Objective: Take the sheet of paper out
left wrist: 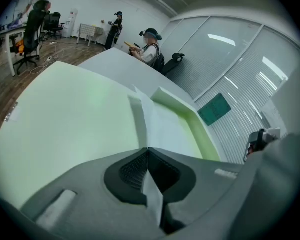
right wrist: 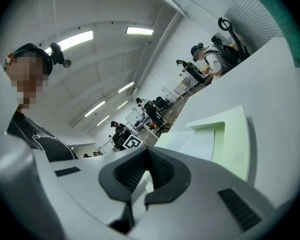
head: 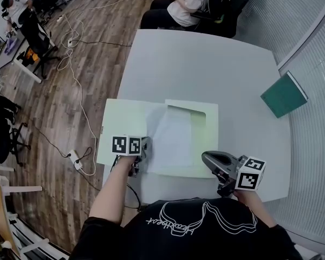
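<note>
**Head view:** white table [head: 206, 64] with a pale green folder [head: 124, 123] lying open at the near edge. The sheet [head: 173, 137] lies skewed over the fold and the folder's right half. Its far end is at the cutout in the right flap; I can't tell if it's still tucked in there. Left gripper [head: 144, 147] is at the sheet's near-left edge. Right gripper [head: 206, 157] is at the folder's near-right corner. A green book [head: 284, 95] sits well apart on the table's right side, and a seated person [head: 187, 1] is at the far end.

**Left gripper view:** left gripper [left wrist: 148, 151] has its jaws fully together, pinching the sheet [left wrist: 167, 126]. A thin white strip runs down between the pads. The sheet goes from the jaws out over the folder [left wrist: 65, 114] toward the raised green flap. The book [left wrist: 215, 109] and the person [left wrist: 151, 49] are visible beyond.

**Right gripper view:** right gripper [right wrist: 147, 151] has its jaw tips meeting, with a pale sliver of the folder [right wrist: 235, 149] edge caught between the pads. So it's clamped on the folder, not the sheet. The sheet [right wrist: 190, 144] shows ahead, lying in the cutout area. The left gripper's marker cube is visible behind it.
</note>
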Action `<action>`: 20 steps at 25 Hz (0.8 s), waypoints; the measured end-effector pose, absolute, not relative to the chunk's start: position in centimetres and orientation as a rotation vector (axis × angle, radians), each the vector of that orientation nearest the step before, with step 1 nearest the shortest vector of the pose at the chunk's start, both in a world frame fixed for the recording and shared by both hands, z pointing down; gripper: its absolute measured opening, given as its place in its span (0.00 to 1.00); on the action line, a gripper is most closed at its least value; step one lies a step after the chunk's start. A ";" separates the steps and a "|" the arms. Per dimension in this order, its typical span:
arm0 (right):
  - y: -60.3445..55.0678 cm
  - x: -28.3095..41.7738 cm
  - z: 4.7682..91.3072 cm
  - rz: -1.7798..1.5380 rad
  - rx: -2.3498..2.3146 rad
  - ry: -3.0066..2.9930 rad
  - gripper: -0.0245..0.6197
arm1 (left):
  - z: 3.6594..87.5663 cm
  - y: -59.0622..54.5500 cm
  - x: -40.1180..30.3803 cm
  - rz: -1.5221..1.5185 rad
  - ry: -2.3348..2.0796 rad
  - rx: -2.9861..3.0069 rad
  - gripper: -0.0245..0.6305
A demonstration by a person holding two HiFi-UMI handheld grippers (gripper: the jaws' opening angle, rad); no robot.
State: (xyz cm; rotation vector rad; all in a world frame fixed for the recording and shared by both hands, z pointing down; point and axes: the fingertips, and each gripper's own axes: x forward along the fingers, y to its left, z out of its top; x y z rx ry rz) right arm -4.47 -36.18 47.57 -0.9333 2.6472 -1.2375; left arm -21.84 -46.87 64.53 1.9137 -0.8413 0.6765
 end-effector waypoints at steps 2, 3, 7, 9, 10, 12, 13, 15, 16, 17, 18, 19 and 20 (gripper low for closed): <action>-35.6 -4.4 46.9 -1.235 -0.928 2.654 0.05 | 63.6 -46.5 -22.7 0.663 -0.871 1.909 0.06; -35.3 -4.4 46.6 -1.234 -0.925 2.658 0.05 | 63.2 -46.4 -23.1 0.657 -0.889 1.907 0.06; -34.1 -4.7 46.1 -1.219 -0.903 2.672 0.05 | 62.4 -45.8 -25.2 0.638 -0.968 1.896 0.06; -33.4 -4.9 45.7 -1.204 -0.885 2.682 0.05 | 62.1 -45.2 -26.2 0.625 -1.007 1.883 0.06; -33.0 -5.0 45.4 -1.196 -0.874 2.689 0.05 | 61.9 -44.9 -26.7 0.621 -1.028 1.877 0.06; -32.2 -5.1 44.9 -1.179 -0.855 2.702 0.05 | 61.4 -44.2 -27.5 0.617 -1.072 1.872 0.06; -31.9 -5.0 44.6 -1.170 -0.847 2.708 0.05 | 61.0 -44.0 -27.9 0.614 -1.094 1.872 0.06; -31.2 -4.7 44.4 -1.158 -0.838 2.716 0.05 | 60.4 -43.4 -28.5 0.602 -1.139 1.871 0.06; -30.9 -4.6 44.3 -1.153 -0.835 2.719 0.05 | 60.1 -43.2 -28.7 0.593 -1.161 1.871 0.06; -30.6 -4.4 44.1 -1.148 -0.832 2.721 0.05 | 59.8 -42.9 -29.0 0.584 -1.183 1.873 0.06; -30.3 -4.4 44.0 -1.142 -0.826 2.724 0.05 | 59.4 -42.6 -29.3 0.576 -1.207 1.876 0.06; -30.0 -4.4 43.9 -1.136 -0.819 2.727 0.05 | 58.9 -42.3 -29.5 0.569 -1.233 1.883 0.06; -29.6 -4.4 43.8 -1.129 -0.811 2.731 0.05 | 58.4 -42.0 -29.8 0.563 -1.262 1.892 0.06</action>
